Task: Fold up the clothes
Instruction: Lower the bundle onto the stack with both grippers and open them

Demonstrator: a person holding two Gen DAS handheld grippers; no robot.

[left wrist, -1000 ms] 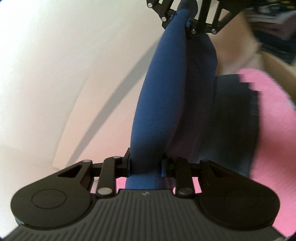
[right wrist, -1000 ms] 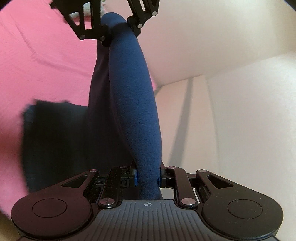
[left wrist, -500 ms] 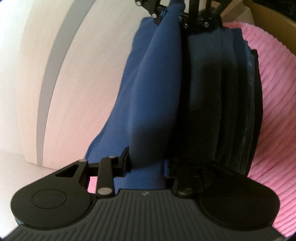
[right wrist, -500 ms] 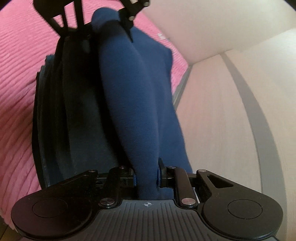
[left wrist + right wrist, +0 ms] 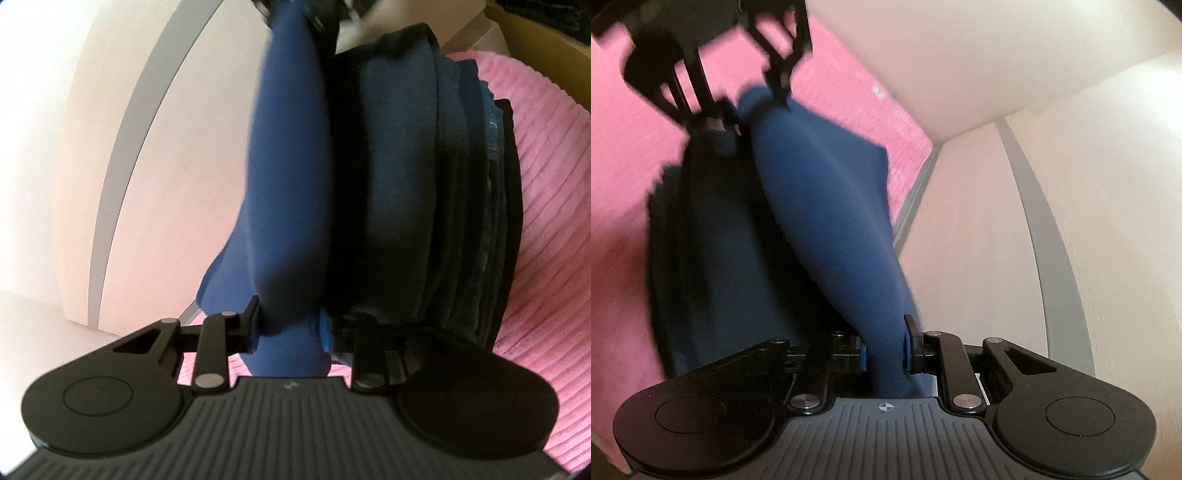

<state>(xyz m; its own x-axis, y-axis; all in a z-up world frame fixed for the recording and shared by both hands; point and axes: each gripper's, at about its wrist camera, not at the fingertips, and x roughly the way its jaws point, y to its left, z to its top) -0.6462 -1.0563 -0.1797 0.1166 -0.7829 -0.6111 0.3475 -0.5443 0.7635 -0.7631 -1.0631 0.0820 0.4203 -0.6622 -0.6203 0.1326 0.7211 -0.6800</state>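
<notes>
The blue garment [image 5: 291,206] is stretched as a thick folded roll between my two grippers, held just beside the stack of dark folded clothes [image 5: 454,206] that lies on the pink ribbed blanket [image 5: 546,229]. My left gripper [image 5: 290,332] is clamped on one end of the roll, and my right gripper [image 5: 886,350] is clamped on the other end, each with cloth bulging out between the jaws. I judge the main risk is in the set-down: if one end lets go early, the roll may sag and come open, or land crooked and push the stack askew, since soft thick fabric gives little grip. The left wrist view shows the stack's layered edges and a cardboard box [image 5: 535,40] behind it; the right wrist view, blurred, hides those layers but shows the pale wooden panel [image 5: 979,240] with its grey strip and the garment's loose flap [image 5: 857,173] hanging towards it.
</notes>
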